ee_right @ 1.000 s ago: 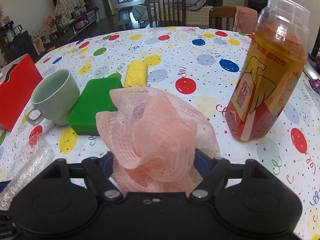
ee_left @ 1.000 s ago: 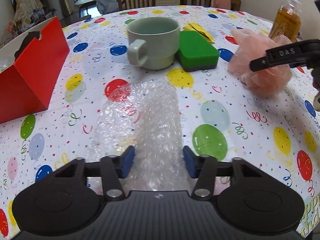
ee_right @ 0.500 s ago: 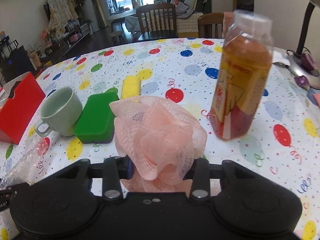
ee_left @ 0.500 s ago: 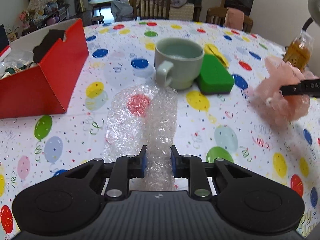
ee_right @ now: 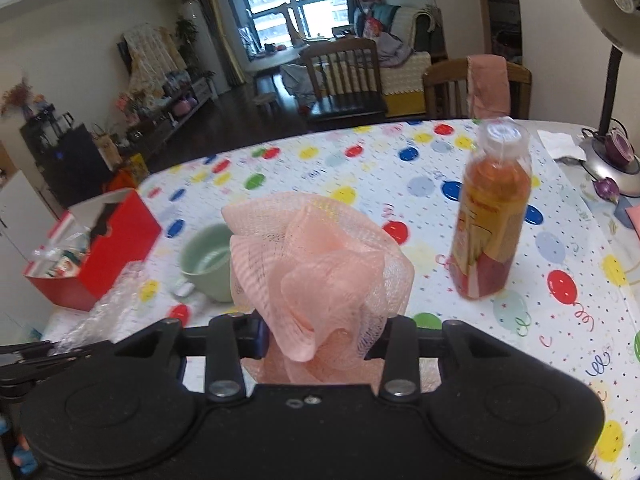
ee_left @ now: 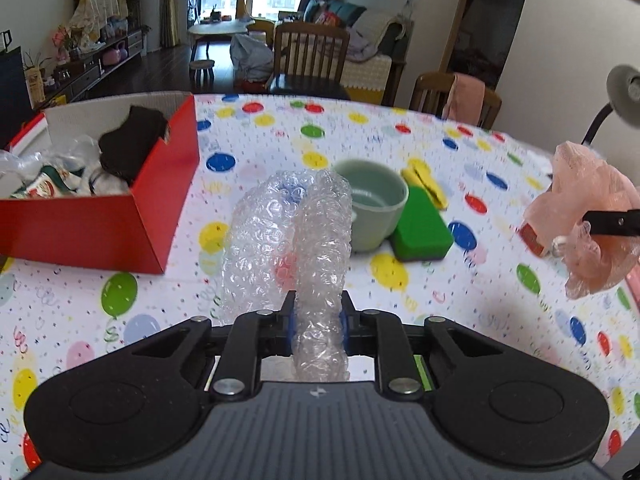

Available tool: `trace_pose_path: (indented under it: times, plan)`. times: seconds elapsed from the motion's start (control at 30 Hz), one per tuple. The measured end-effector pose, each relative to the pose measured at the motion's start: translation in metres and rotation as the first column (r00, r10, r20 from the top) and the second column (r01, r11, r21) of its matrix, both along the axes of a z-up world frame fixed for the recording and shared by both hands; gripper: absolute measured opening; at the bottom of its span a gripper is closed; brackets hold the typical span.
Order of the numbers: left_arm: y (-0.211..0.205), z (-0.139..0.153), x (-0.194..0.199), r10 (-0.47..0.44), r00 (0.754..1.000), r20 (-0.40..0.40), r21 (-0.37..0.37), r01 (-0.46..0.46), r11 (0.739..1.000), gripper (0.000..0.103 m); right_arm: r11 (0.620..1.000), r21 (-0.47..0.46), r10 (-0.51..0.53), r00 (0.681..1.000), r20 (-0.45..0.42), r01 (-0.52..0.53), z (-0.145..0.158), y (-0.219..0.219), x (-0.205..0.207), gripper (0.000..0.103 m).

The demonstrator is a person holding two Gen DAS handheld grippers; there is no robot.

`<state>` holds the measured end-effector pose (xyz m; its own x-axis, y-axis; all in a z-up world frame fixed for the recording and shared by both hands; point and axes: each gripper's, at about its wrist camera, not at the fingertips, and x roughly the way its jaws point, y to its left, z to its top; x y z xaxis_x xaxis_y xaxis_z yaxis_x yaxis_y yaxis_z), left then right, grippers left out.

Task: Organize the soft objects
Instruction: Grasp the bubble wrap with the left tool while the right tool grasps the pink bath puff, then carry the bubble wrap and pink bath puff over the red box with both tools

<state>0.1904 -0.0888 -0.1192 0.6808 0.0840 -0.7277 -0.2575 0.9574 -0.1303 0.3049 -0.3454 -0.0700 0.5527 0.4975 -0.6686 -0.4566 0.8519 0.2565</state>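
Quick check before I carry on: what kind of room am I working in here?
Most likely the dining area of a lived-in flat. You're at a table under a balloon-print party cloth, with wooden dining chairs around it, a sofa piled with cushions and throws behind, and a big window facing other blocks.

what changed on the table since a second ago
The left gripper closed on the bubble wrap and lifted it off the tablecloth. The right gripper closed on the pink mesh bath pouf and raised it too. The green mug, green sponge, tea bottle and red box stayed put.
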Motion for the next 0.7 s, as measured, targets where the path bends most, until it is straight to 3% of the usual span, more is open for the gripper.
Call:
trace_pose_path:
  times: [0.33, 0.7]
  plan:
    - [0.019, 0.041, -0.019, -0.005, 0.998, 0.068, -0.026, 0.007, 1.0, 0.018, 0.993, 0.078, 0.083, 0.996, 0.029, -0.085, 0.04, 0.034, -0.02, 0.038]
    - [0.06, 0.084, -0.031, -0.005, 0.992, 0.123, -0.018, 0.007, 1.0, 0.018, 0.977, 0.063, 0.2, 0.978, 0.06, -0.204, 0.067, 0.112, -0.035, 0.038]
